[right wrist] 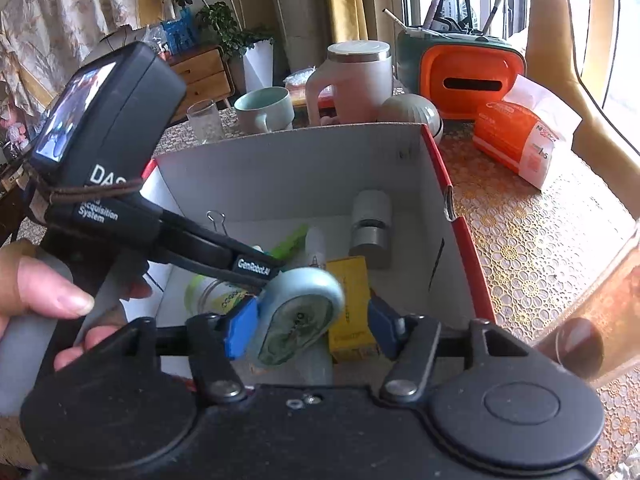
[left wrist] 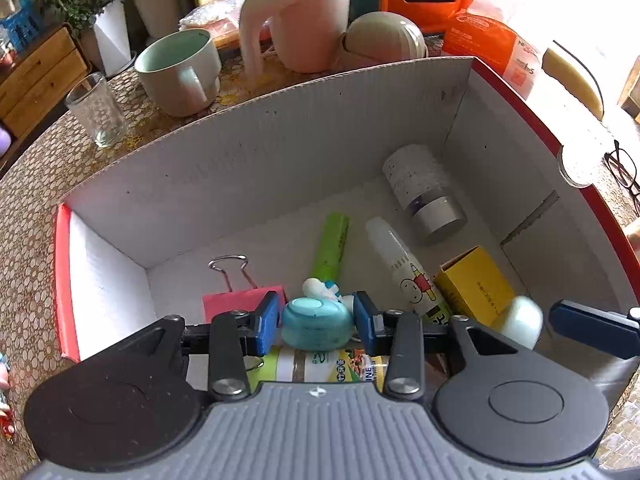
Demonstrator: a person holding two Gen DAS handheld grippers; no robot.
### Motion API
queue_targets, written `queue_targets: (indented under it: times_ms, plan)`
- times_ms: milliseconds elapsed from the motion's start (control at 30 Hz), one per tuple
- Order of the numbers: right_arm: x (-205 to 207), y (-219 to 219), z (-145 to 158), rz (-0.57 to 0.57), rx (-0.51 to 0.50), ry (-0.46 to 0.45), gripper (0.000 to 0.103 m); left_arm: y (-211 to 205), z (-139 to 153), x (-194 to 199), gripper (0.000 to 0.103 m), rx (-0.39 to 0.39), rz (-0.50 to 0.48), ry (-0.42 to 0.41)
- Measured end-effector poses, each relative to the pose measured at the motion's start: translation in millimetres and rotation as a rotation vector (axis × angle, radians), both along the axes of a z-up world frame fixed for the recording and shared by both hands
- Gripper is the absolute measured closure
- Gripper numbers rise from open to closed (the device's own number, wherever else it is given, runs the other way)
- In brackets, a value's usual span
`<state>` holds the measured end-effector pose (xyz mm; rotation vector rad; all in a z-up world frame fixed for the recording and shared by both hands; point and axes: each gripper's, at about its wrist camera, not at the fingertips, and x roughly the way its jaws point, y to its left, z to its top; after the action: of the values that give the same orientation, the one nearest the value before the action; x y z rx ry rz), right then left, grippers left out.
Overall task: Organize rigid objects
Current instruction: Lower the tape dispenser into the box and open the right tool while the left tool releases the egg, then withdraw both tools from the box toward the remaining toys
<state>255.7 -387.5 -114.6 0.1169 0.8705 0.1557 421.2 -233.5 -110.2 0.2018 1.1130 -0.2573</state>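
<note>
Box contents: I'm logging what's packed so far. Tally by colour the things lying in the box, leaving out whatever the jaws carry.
Pink: 1, binder clip
Green: 1, marker
White: 2, cartoon bottle, silver-capped jar
Yellow: 1, carton
Green-and-yellow label: 1, bottle
Total: 6 visible

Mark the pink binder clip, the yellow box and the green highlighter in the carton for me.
pink binder clip (left wrist: pixel 236 300), left wrist view, on its pink body.
yellow box (left wrist: pixel 474 284), left wrist view, on its top face.
green highlighter (left wrist: pixel 332 246), left wrist view, mid-barrel.
</note>
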Motion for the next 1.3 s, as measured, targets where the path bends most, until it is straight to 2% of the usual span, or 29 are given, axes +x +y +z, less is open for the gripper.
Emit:
queue_targets:
  times_ms: [67, 200, 467, 833, 933, 1100, 1133, 1200, 1300]
  plan:
    - [-1, 1, 1, -0.002, -0.01, -0.001, 0.041, 2, 2, -2, 0.062, -0.001, 0.006, -0.005]
    - [-5, 2, 4, -0.006, -0.018, -0.001, 0.039, 8, 6, -7, 0.053, -0.019, 0.02, -0.016]
    - [-18, 10, 19, 0.005, -0.036, -0.027, 0.036, 16, 24, -25, 0.052, -0.047, 0.019, -0.06]
    - [-51, 31, 54, 0.048, -0.061, -0.098, 0.029, 43, 66, -67, 0.052, -0.089, 0.015, -0.154]
    - [-63, 39, 63, 0.059, -0.071, -0.124, 0.02, 53, 76, -82, 0.052, -0.098, 0.025, -0.179]
    - [-78, 50, 77, 0.087, -0.076, -0.151, 0.018, 76, 92, -108, 0.052, -0.129, 0.03, -0.213]
    - [-81, 52, 80, 0.092, -0.076, -0.157, 0.018, 81, 95, -113, 0.05, -0.138, 0.035, -0.218]
    - [-86, 58, 85, 0.101, -0.071, -0.167, 0.015, 93, 102, -124, 0.036, -0.161, 0.046, -0.239]
    - [-95, 67, 92, 0.109, -0.071, -0.193, 0.007, 109, 112, -141, 0.035, -0.176, 0.056, -0.284]
